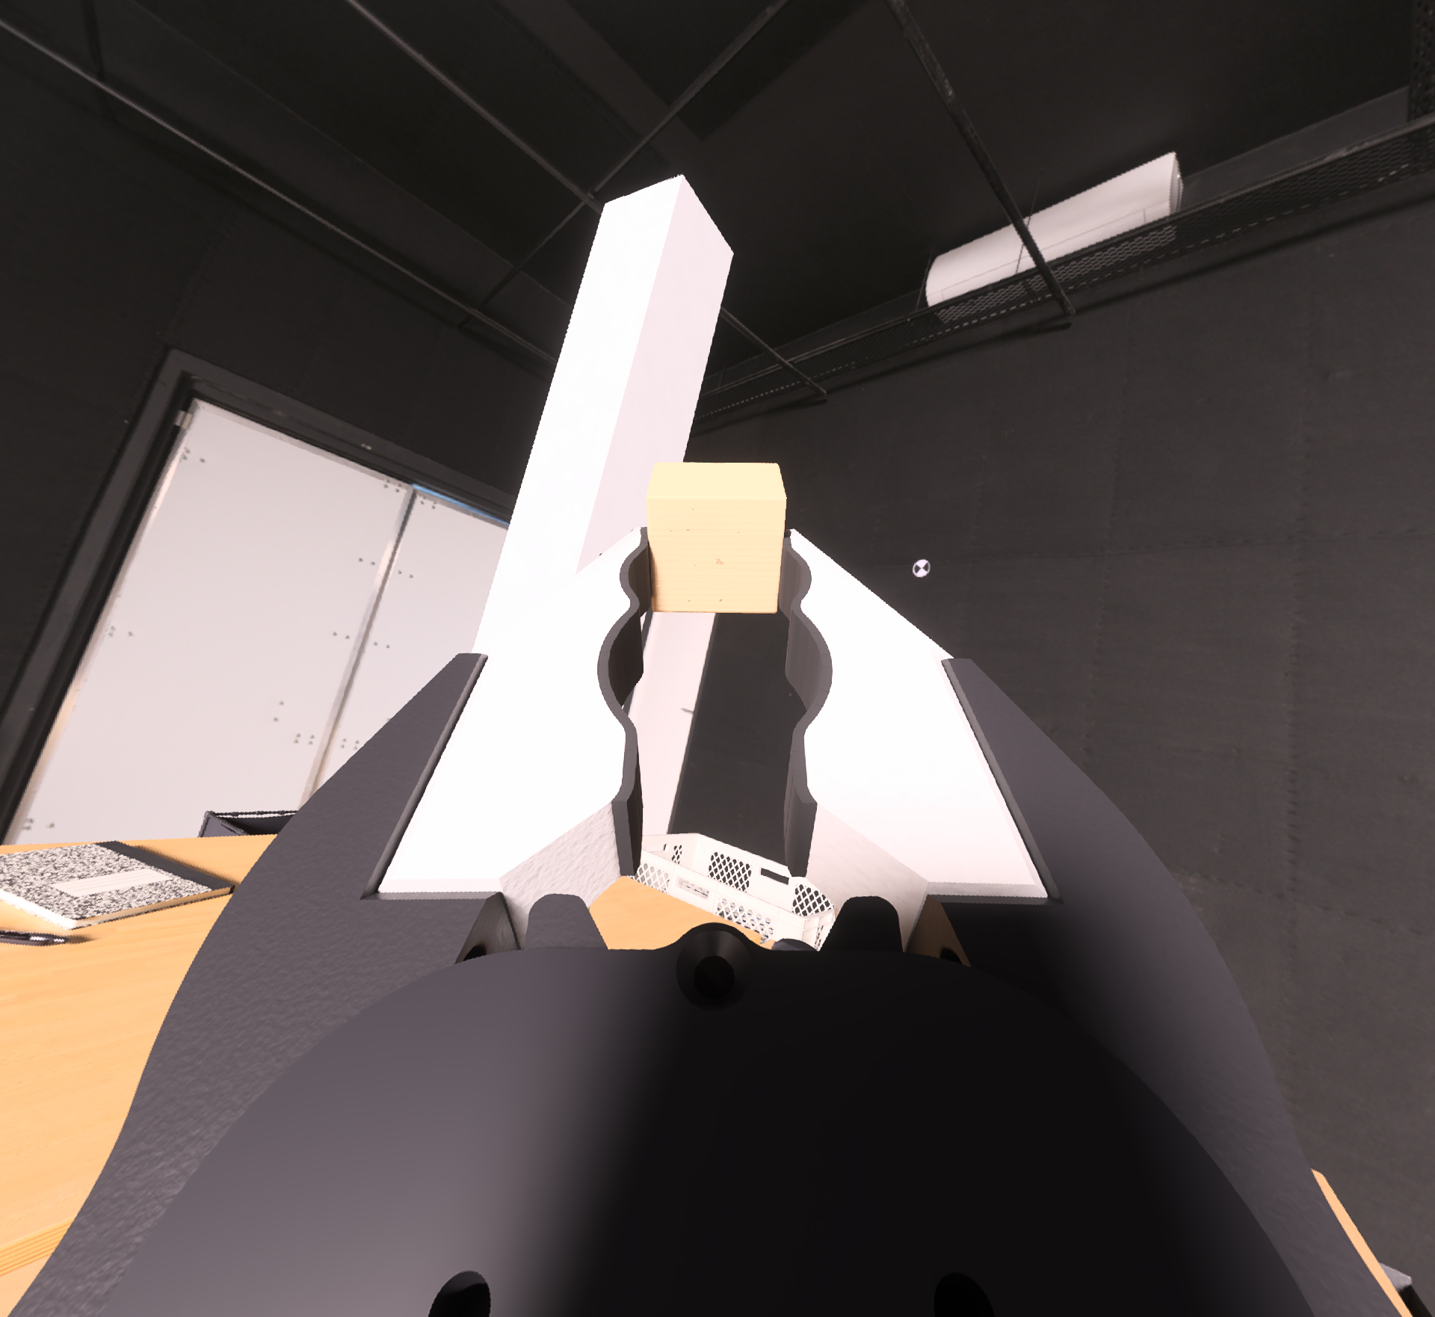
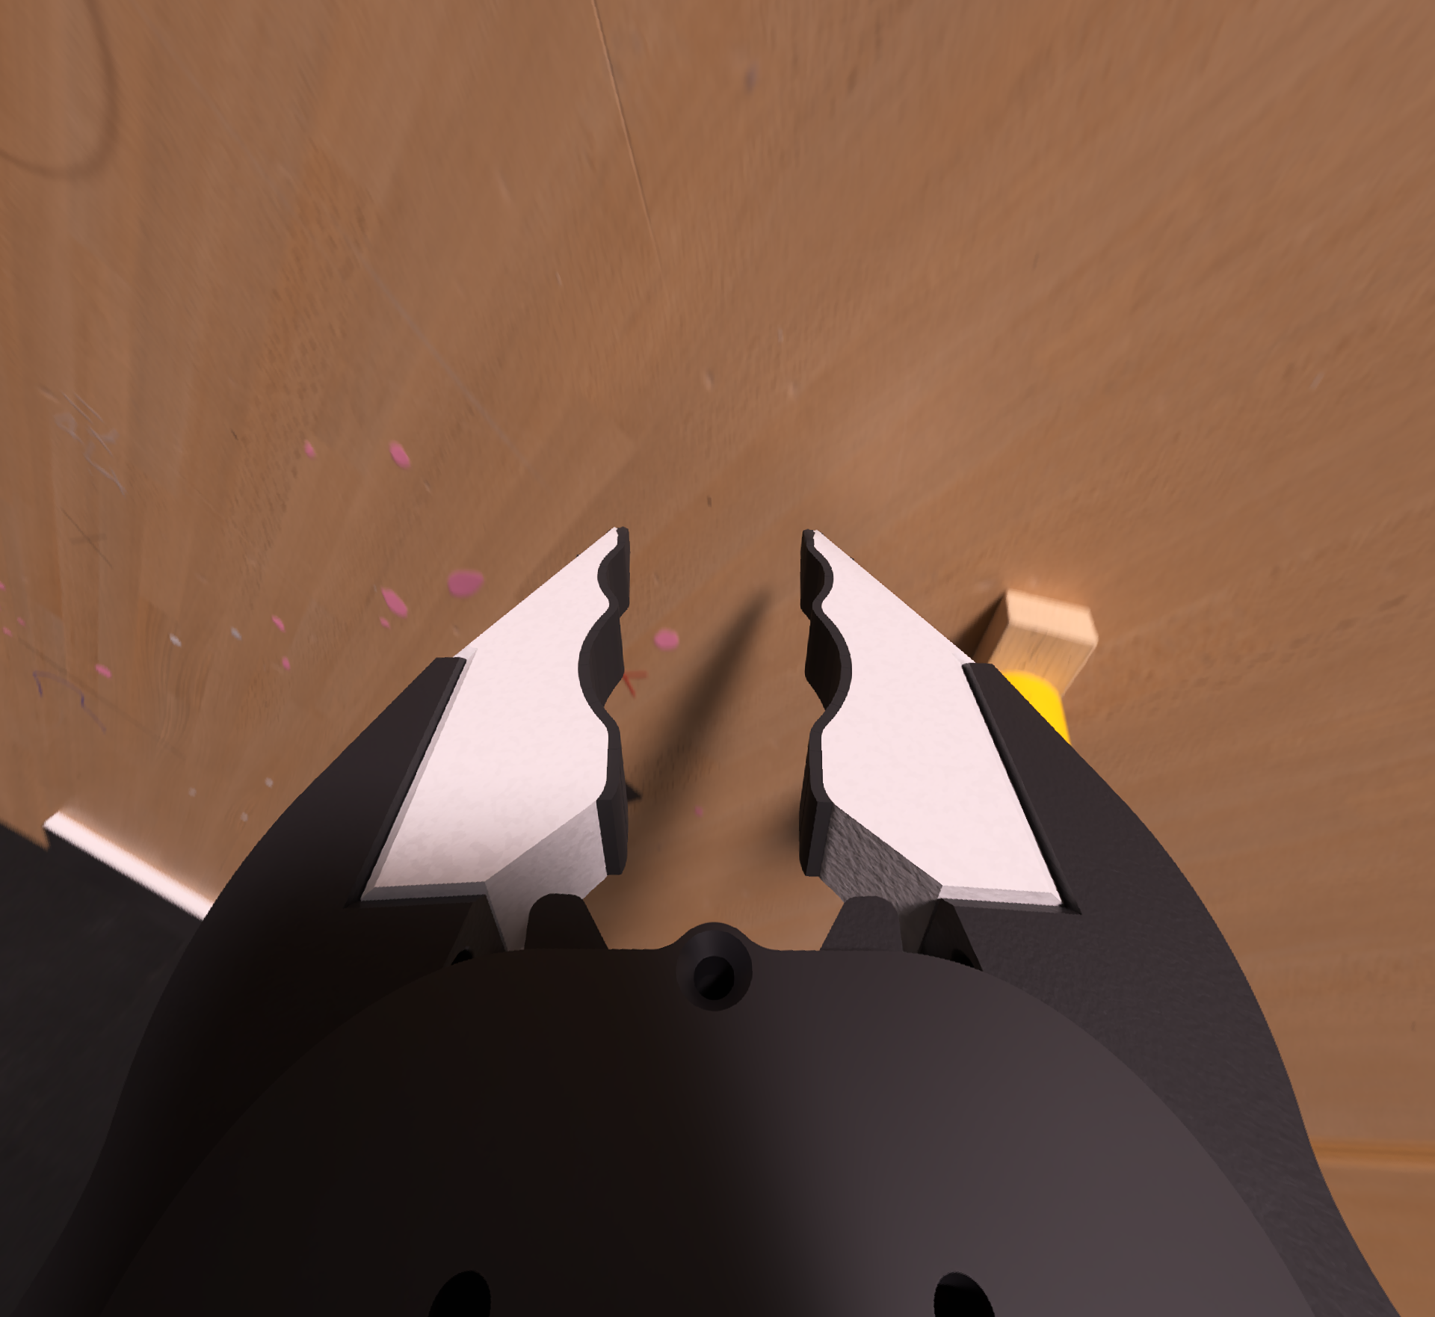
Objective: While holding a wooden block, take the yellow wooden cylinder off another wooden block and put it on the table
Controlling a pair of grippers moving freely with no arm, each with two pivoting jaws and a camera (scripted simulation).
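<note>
The yellow wooden cylinder [image 2: 1040, 709] shows only as a sliver past the outer edge of my right-side finger in the right wrist view, most of it hidden behind that finger. What I can see of it sits against a pale wooden block [image 2: 1040, 631], the yellow part nearer to me and the block beyond it toward my fingertips, so the pair seems to run lengthwise roughly along the line of that finger; whether the cylinder stands on the block or lies beside it I cannot tell from here. Both are outside my grasp, off to the right of my right gripper [image 2: 713, 542], whose fingers are spread apart with nothing between them but bare brown table [image 2: 776, 231]. Pink specks [image 2: 466, 582] dot the wood to the left of my left-side finger, one more just between the fingers. My left gripper [image 1: 714, 550] is clenched on a second wooden block [image 1: 716, 538], a pale cube pinched right at my fingertips, square face toward me, held up against a dark wall. Behind my left-side finger a tall white post [image 1: 621, 387] leans up and away. Low between my fingers a white perforated basket [image 1: 730, 884] sits on a light tabletop [image 1: 93, 1047], and far left of my fingers lies a speckled notebook [image 1: 93, 884].
</note>
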